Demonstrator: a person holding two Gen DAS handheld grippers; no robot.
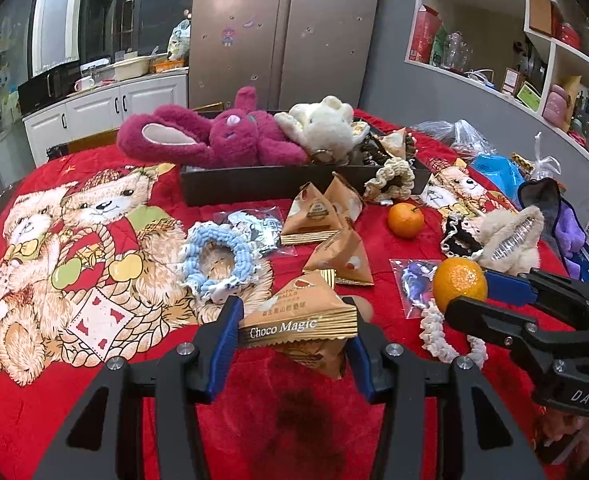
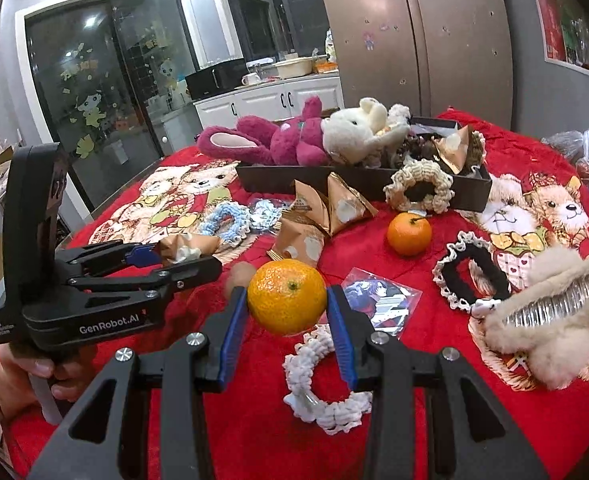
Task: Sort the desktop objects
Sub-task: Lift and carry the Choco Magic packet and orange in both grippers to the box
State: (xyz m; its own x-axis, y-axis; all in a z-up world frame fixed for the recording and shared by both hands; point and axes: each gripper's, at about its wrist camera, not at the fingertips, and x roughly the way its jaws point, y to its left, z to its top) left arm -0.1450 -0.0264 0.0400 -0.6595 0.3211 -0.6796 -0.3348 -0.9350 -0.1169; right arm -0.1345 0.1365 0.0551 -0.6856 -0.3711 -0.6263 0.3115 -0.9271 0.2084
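The left tool [image 1: 294, 336] is clamped on a triangular "Choco Magic" snack packet [image 1: 306, 320], held clear above the red printed cloth [image 1: 74, 168] covering the tabletop. The packet's crimped gold seam runs crosswise between the blue pads, its long axis side to side, and its peak points away toward the far edge. The right tool [image 2: 287, 304] grips a mandarin [image 2: 287, 297] between its pads, stem end turned up and slightly toward the camera — raised over a white scrunchie [image 2: 326, 392] lying on the cloth.

The left wrist view alone shows the packet's lettering, and shows the right tool [image 1: 470, 296] from the side with the mandarin [image 1: 459, 283] in it. The right wrist view alone shows the person's hand [image 2: 50, 376] under the left tool's handle, near the tabletop's left edge, and the packet [image 2: 186, 245] seen end-on.

Toward the far edge a dark tray [image 1: 254, 184] holds a magenta plush rabbit [image 1: 222, 136] and a cream plush toy [image 1: 326, 124]. Three more packets [image 1: 322, 216] and a second mandarin [image 1: 405, 220] lie just in front of the tray; a blue scrunchie [image 1: 210, 256] lies to their left — a furry hair claw [image 2: 550, 312] sits near the right edge.
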